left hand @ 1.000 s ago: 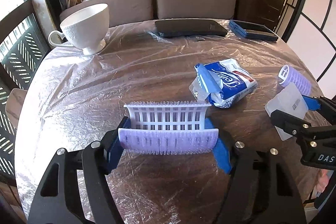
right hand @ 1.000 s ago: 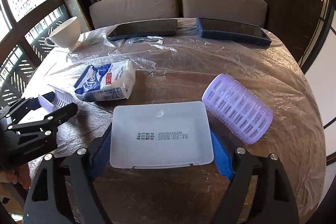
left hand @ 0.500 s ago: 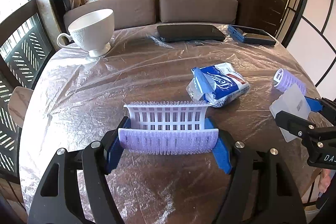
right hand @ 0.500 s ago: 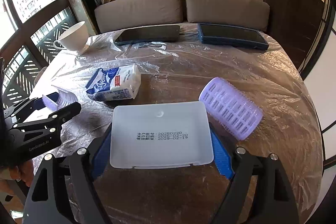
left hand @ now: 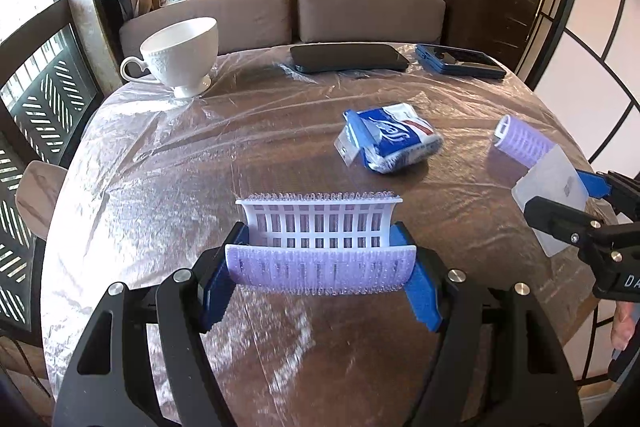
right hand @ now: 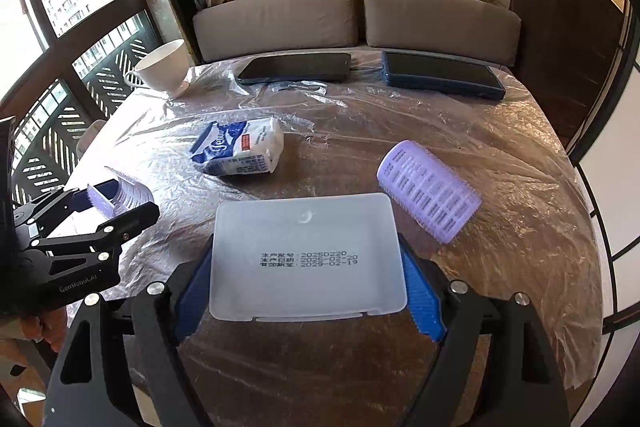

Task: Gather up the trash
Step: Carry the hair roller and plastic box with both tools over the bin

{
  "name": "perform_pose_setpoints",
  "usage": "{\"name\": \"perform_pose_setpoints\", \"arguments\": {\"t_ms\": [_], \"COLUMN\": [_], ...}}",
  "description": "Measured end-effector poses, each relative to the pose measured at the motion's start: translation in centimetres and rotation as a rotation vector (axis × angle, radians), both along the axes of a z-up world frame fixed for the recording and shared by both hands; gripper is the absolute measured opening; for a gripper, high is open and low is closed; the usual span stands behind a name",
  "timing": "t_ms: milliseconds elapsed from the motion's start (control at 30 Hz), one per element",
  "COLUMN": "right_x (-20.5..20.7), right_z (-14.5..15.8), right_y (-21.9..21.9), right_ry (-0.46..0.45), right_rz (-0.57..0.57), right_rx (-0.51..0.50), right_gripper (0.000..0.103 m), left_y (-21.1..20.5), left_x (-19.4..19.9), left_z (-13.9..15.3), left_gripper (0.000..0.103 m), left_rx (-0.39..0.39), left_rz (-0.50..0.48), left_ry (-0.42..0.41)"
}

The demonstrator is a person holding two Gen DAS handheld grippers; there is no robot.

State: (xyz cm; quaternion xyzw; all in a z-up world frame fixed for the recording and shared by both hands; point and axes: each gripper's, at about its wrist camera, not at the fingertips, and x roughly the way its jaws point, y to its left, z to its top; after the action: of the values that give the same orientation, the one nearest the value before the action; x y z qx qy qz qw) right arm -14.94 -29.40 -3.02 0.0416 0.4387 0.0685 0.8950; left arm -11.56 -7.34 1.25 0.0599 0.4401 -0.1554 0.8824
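White teacup (left hand: pixel 182 54) at table's (left hand: pixel 160 163) far left, black tablet (left hand: pixel 348 57) beside blue tablet (left hand: pixel 460 61), sofa (right hand: pixel 356 21) behind.

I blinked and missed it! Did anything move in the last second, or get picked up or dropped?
Both grippers pulled back from the table and rose a little, so everything on it looks farther off. Nothing was picked up or dropped: the left gripper still clamps the split hair roller, the right gripper still clamps the plastic lid. Tissue pack, whole roller and cup stayed put.

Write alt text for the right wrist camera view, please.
The right gripper clamps a white plastic lid above a plastic-covered table. Beyond lie a purple hair roller and a tissue pack.
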Motion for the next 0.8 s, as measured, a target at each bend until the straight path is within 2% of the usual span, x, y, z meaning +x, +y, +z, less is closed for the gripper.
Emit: {"name": "perform_pose_setpoints", "arguments": {"t_ms": [800], "right_x": [-5.7], "right_z": [0.6], "right_y": [-1.0], "right_ry": [0.055], "right_rz": [0.077], "right_rx": [0.043], "right_gripper": [0.081], "left_y": [0.1], "left_x": [-5.6], "left_z": [1.0], "left_gripper": [0.072], "left_rx": [-0.016], "left_rz": [-0.041], "left_ry": [0.028]}}
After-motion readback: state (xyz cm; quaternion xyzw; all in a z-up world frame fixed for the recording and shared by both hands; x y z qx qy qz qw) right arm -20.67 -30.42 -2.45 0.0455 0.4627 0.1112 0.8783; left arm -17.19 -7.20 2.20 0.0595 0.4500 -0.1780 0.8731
